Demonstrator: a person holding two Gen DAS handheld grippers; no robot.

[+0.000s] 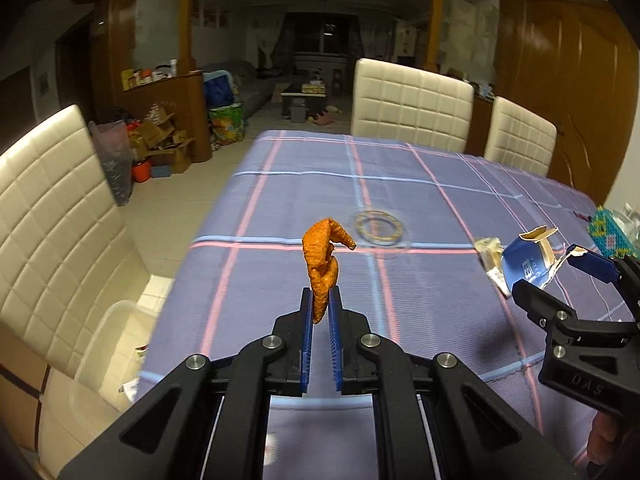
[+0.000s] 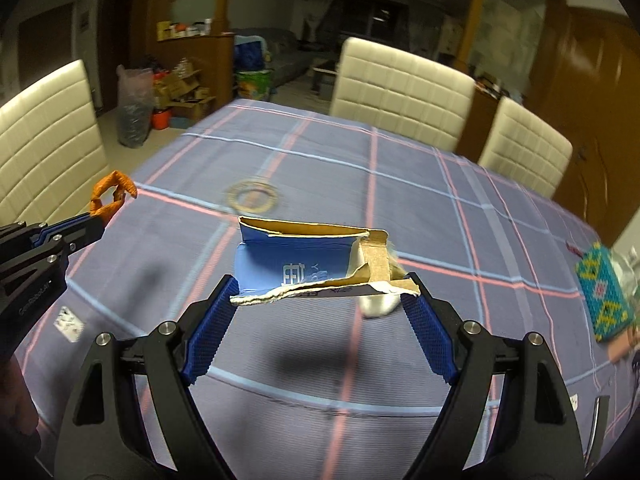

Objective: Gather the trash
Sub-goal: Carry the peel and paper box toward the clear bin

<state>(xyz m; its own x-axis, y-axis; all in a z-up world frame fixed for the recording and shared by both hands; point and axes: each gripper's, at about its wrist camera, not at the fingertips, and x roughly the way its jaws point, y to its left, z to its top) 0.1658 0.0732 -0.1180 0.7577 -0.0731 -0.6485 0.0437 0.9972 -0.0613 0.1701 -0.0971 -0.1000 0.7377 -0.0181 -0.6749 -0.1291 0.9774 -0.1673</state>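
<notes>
My left gripper is shut on a curled orange peel and holds it above the purple plaid tablecloth. The peel also shows in the right wrist view, at the left. My right gripper is shut on a torn blue cardboard box, held across its fingertips above the table. The box also shows in the left wrist view, with the right gripper around it. A crumpled white wrapper lies on the cloth under the box.
A clear plastic bin stands on the floor left of the table. Cream padded chairs stand around the table. A beaded blue-green box sits at the right edge. A small paper scrap lies at the near left.
</notes>
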